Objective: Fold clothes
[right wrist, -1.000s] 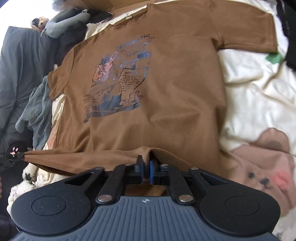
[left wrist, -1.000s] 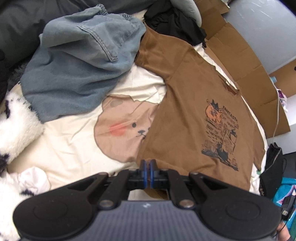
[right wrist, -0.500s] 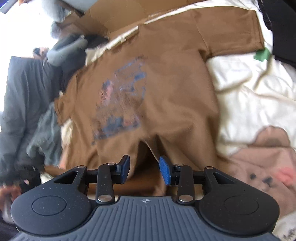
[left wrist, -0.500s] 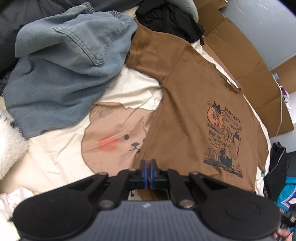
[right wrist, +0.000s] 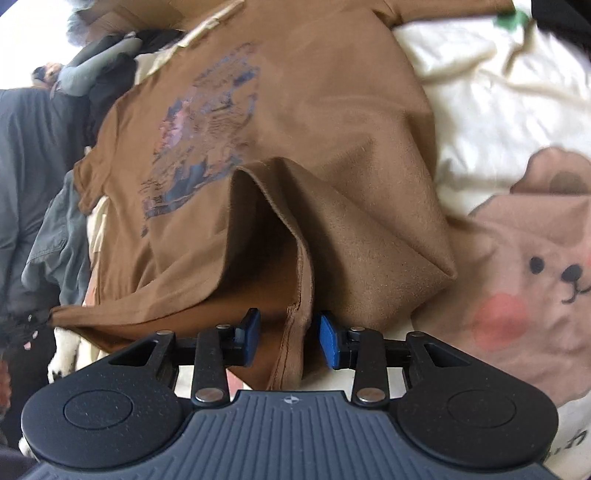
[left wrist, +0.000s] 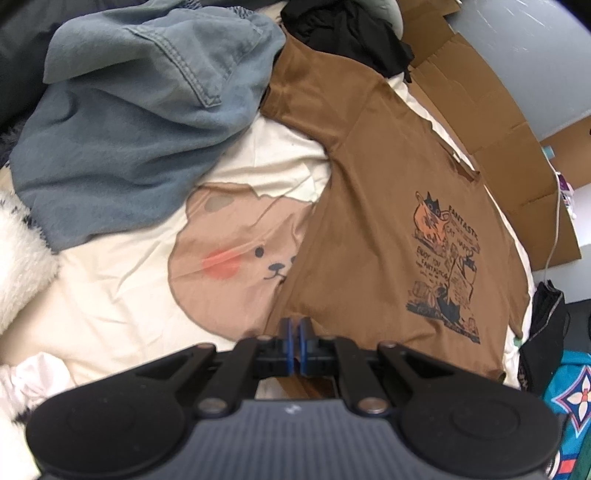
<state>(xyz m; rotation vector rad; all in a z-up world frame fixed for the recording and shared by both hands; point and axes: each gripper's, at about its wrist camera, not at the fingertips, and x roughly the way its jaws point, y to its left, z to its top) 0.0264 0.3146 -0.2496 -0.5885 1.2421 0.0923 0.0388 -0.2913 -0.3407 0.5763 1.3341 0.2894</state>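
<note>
A brown T-shirt (left wrist: 369, 221) with a cat print (left wrist: 443, 258) lies front-up on a cream bear-print sheet (left wrist: 110, 295). My left gripper (left wrist: 295, 343) is shut on the shirt's bottom hem at its left corner. In the right wrist view the same T-shirt (right wrist: 332, 110) has its hem raised into a loose standing fold (right wrist: 295, 258). That fold runs between the blue pads of my right gripper (right wrist: 290, 338), which is open; the pads stand apart from the cloth. The shirt's far hem corner (right wrist: 55, 317) is pulled taut toward the left edge.
A blue denim garment (left wrist: 129, 129) is heaped at the shirt's left sleeve, with black clothing (left wrist: 351, 33) beyond the shoulder. Flattened cardboard (left wrist: 498, 129) lines the far side of the bed. White fluffy fabric (left wrist: 22, 266) sits at the left. Bare sheet (right wrist: 498, 92) shows right of the shirt.
My right gripper went from shut on the hem to open, wider now than half a second ago, leaving the hem as a standing fold. The left gripper stayed shut, shifting slightly over the sheet.
</note>
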